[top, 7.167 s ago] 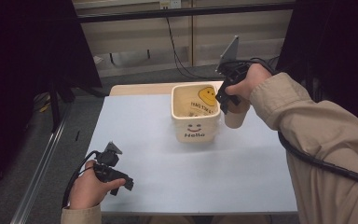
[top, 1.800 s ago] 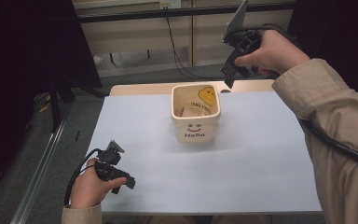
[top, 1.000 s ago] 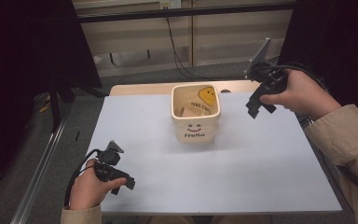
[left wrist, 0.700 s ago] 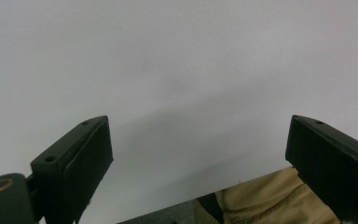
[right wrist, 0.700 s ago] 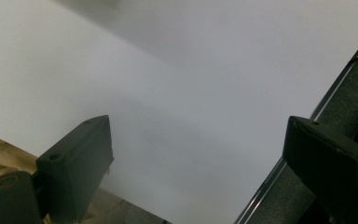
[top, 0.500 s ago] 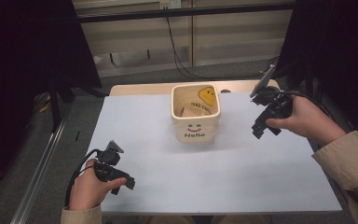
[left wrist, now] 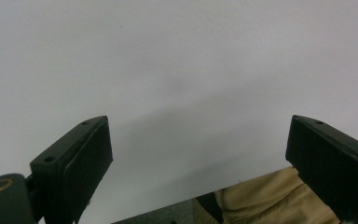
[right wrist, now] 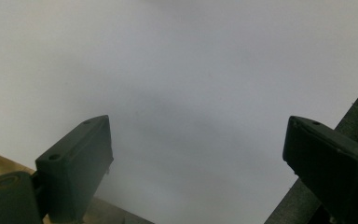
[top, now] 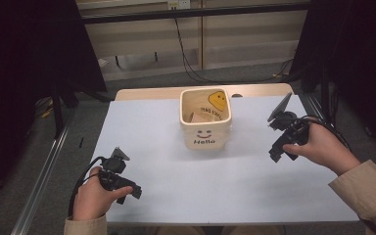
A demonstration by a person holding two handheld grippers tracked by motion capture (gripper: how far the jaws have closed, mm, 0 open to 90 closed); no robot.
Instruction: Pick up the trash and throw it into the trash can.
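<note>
**2 hand-held grippers released over a pale surface, cream bin between them**

High view: a cream, square, open-topped container printed with a smiley face and the word "Hello" stands upright near the far middle of the pale blue-white surface; a yellow shape and some printed paper lie inside it, too small to tell more; the left hand-held gripper sits low at the near left corner, gripped by the person's left hand, well apart from the container; the right hand-held gripper is held above the right side of the surface by the right hand, a beige sleeve behind it, its grey plate tilted up.

Left gripper view: the 2 black jaws stand wide apart with nothing between them; the plain pale surface lies beyond; beige fabric shows at the bottom edge.

Right gripper view: the 2 black jaws are likewise spread and empty over the pale surface; a dark edge crosses the right corner.
</note>
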